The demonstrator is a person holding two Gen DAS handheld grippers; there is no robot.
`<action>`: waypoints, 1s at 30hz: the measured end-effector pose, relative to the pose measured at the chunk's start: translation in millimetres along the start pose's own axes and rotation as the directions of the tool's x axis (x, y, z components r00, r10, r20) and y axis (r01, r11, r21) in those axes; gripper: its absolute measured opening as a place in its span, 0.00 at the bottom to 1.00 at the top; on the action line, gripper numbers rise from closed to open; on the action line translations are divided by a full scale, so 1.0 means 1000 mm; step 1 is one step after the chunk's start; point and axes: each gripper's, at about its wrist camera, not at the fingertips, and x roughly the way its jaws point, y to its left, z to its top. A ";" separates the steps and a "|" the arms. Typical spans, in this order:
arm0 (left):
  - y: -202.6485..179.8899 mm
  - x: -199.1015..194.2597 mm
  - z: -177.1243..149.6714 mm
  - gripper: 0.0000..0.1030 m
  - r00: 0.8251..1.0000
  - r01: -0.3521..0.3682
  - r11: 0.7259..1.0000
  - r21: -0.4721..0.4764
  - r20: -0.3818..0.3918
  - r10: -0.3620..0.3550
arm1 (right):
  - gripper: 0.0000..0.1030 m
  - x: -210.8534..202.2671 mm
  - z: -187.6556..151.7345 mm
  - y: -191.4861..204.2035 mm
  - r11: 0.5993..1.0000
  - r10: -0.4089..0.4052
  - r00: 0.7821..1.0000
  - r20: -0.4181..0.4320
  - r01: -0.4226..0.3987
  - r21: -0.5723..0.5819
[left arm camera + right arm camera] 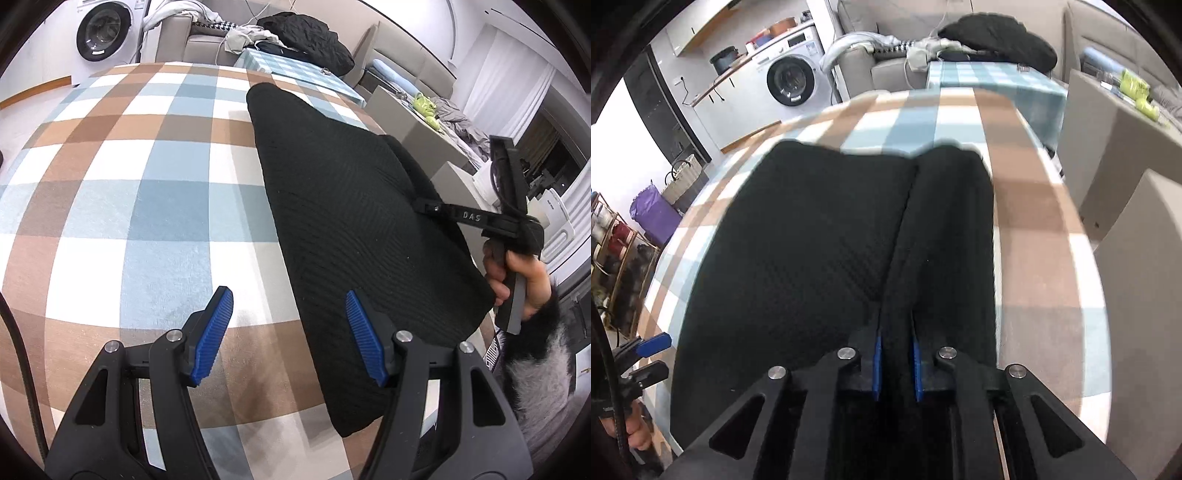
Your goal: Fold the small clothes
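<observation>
A black knit garment (343, 206) lies on the checked tablecloth (140, 177), its right side lifted. In the left wrist view my left gripper (290, 306) hovers open over the cloth at the garment's near left edge, nothing between its blue pads (218, 325). My right gripper (428, 208) reaches in from the right and pinches the garment's right edge. In the right wrist view that gripper (897, 338) is shut on a raised fold of the black garment (798, 251), which hides the pad tips. My left gripper (650, 350) shows at the far left there.
A washing machine (103, 33) stands beyond the table. A grey sofa (207, 40) holds a black coat (310, 37) and other clothes. Grey boxes (417, 125) stand close to the table's right edge. A person's hand (517, 280) with a fuzzy sleeve holds the right gripper.
</observation>
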 end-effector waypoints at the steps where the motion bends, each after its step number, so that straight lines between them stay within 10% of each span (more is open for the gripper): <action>1: 0.000 0.001 -0.001 0.59 1.000 0.001 1.000 -0.002 -0.003 -0.001 | 0.14 -0.003 0.000 0.000 1.000 0.002 1.000 0.006 -0.002 0.004; 15: -0.004 0.007 0.002 0.59 1.000 0.003 1.000 0.010 -0.007 -0.003 | 0.18 -0.018 0.005 -0.036 0.976 0.113 0.991 0.065 -0.123 0.182; 20: -0.001 0.002 0.003 0.59 1.000 -0.016 1.000 0.003 0.004 0.015 | 0.36 -0.002 0.041 -0.042 0.953 0.166 0.979 0.121 -0.191 0.236; 24: 0.005 0.002 0.004 0.59 0.999 -0.036 0.999 -0.012 -0.001 0.036 | 0.05 0.010 0.064 -0.041 0.969 0.090 0.986 0.139 -0.119 0.218; 30: 0.010 0.003 0.010 0.59 0.999 -0.045 0.999 -0.027 0.004 0.046 | 0.05 0.003 0.073 -0.036 0.989 0.031 0.980 0.199 -0.059 0.132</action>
